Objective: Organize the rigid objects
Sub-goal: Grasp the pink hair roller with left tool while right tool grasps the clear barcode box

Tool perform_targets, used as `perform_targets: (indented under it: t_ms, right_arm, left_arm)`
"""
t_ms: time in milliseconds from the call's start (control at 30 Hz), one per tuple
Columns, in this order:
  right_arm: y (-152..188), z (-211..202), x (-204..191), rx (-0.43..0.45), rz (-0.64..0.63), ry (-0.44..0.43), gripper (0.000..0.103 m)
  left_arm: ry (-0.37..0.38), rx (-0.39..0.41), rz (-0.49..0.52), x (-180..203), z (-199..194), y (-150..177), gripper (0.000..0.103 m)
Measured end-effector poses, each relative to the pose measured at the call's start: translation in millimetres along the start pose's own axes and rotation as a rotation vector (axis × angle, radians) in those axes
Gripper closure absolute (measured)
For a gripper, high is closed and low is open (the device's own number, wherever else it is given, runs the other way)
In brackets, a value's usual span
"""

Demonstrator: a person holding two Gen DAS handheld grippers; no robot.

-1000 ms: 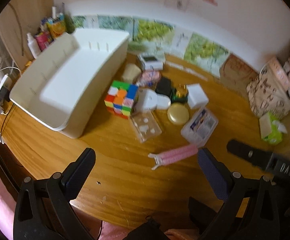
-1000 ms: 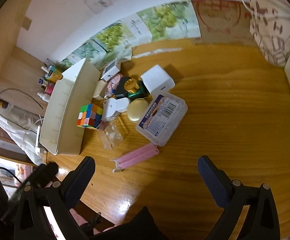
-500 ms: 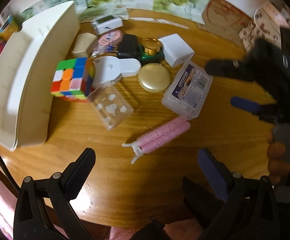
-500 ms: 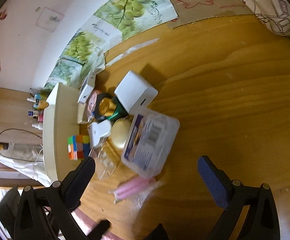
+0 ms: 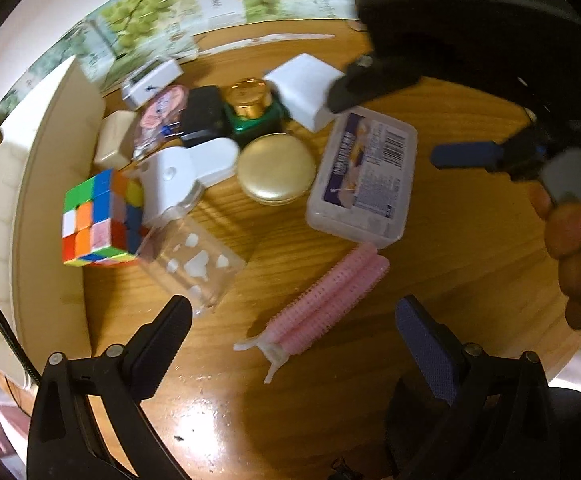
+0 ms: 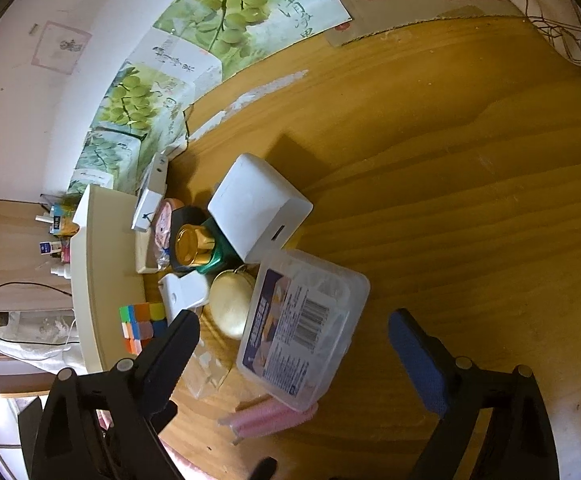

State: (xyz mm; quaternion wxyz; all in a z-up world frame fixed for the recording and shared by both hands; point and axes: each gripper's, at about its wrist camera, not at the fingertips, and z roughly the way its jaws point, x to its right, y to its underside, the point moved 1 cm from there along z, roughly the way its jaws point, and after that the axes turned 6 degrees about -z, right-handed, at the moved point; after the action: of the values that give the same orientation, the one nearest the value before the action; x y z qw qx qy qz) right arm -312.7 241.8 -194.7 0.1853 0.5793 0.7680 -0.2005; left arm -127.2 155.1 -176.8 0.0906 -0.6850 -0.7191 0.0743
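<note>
Taking the clear labelled box (image 6: 302, 332) as landmark: right of it the counter (image 6: 470, 208) lies bare and open to a claw. Left of it a gold compact (image 6: 230, 308), a white clip (image 6: 182, 294) and a colour cube (image 6: 140, 326) crowd up to the cream tray (image 6: 90, 280). Behind it, touching, sits a white block (image 6: 258, 210); in front lie pink rollers (image 6: 270, 418).

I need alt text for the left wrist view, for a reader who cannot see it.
The open left gripper hangs above a pink hair roller on a wooden table. Behind lie a labelled clear box, a gold compact and a colour cube.
</note>
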Motion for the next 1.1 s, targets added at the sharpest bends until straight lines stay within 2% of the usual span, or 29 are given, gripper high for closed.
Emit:
perform_targets:
  t_ms: [133, 200, 467, 667, 933, 1100]
  right_arm:
    - [-4.9, 4.4, -5.6, -0.008, -0.022, 0.014, 0.007]
    - [-5.6, 6.4, -8.0, -0.051, -0.055, 0.008, 0.011]
    - [-7.5, 17.8, -15.4, -0.109, -0.099, 0.048, 0.017]
    - [-8.4, 27.4, -18.0, -0.156, -0.121, 0.093, 0.026]
    - [-10.1, 31.9, -24.1, -0.186, -0.207, 0.119, 0.028]
    - [-12.3, 30.1, -26.9, -0.182, -0.235, 0.146, 0.037]
  left_arm:
    - [0.013, 0.010, 0.046, 10.7, 5.1, -0.7, 0.008]
    - [0.024, 0.007, 0.056, 18.5, 10.9, -5.6, 0.011]
    - [0.074, -0.045, 0.027, 21.3, 22.2, -8.6, 0.025]
    - [0.103, -0.086, 0.017, 24.0, 28.8, -11.0, 0.040]
    - [0.143, -0.125, -0.022, 23.2, 35.8, -14.4, 0.059]
    - [0.152, -0.129, -0.023, 23.6, 35.1, -16.7, 0.068]
